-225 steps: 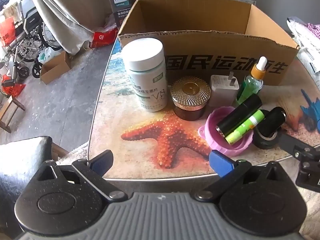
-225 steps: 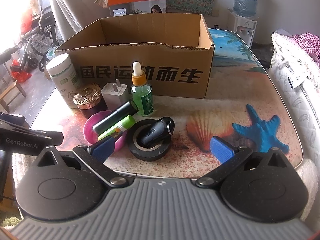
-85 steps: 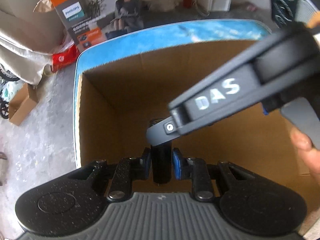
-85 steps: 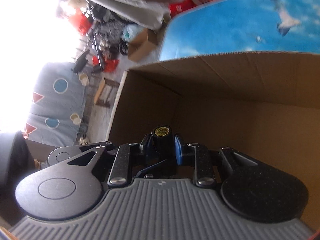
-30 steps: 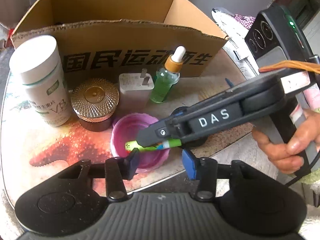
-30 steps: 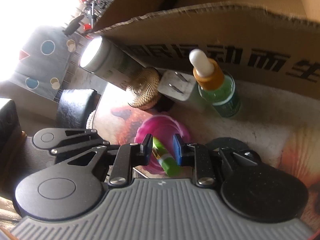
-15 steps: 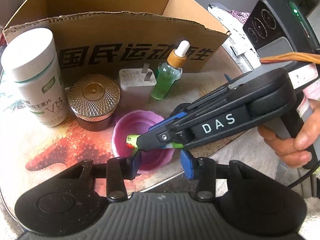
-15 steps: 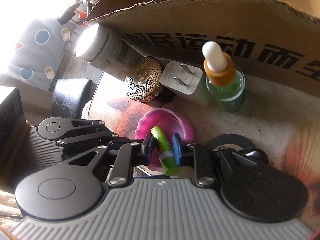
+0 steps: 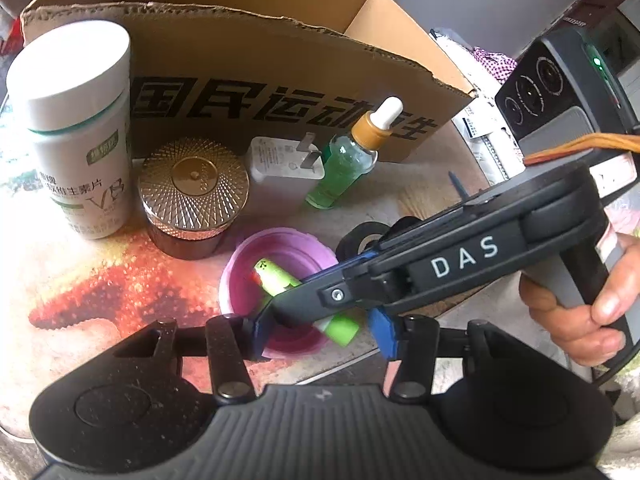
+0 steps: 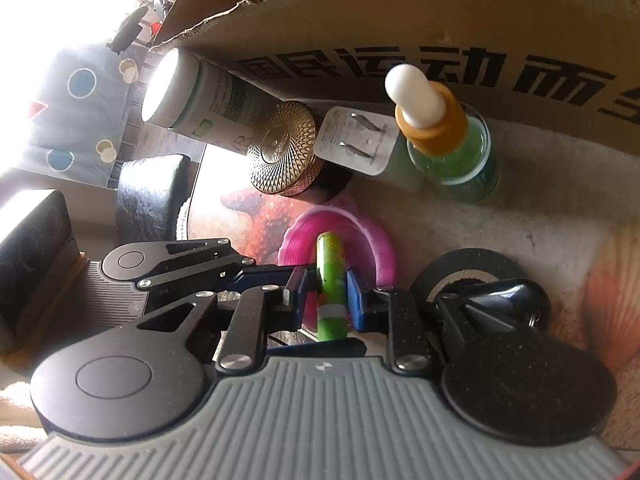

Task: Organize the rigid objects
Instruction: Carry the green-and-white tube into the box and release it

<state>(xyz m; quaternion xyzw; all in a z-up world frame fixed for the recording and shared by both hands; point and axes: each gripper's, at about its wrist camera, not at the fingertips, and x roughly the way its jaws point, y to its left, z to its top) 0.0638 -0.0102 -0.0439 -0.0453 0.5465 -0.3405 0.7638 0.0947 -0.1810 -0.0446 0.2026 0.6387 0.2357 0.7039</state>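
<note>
Standing at the far side of the printed table (image 9: 72,280), the open cardboard box (image 9: 248,52) with black characters on its front wall backs a row of things: a white vitamin bottle (image 9: 76,136) at the left, a dark jar with a ribbed gold lid (image 9: 192,192) just beside it, a white plug adapter (image 9: 284,168), and a green dropper bottle (image 9: 352,160) with an orange collar. Nearer, a pink bowl (image 10: 376,244) sits beside a roll of black tape (image 10: 468,268) with a black key fob (image 10: 500,292) resting on it. The left gripper (image 9: 320,332) hangs over the bowl's near rim, its blue pads well apart and holding nothing. The right gripper (image 10: 328,292) is clamped on the green tube (image 10: 330,276), which lies tilted over the pink bowl, its far end above the bowl's hollow. Whether the tube touches the bowl cannot be told
</note>
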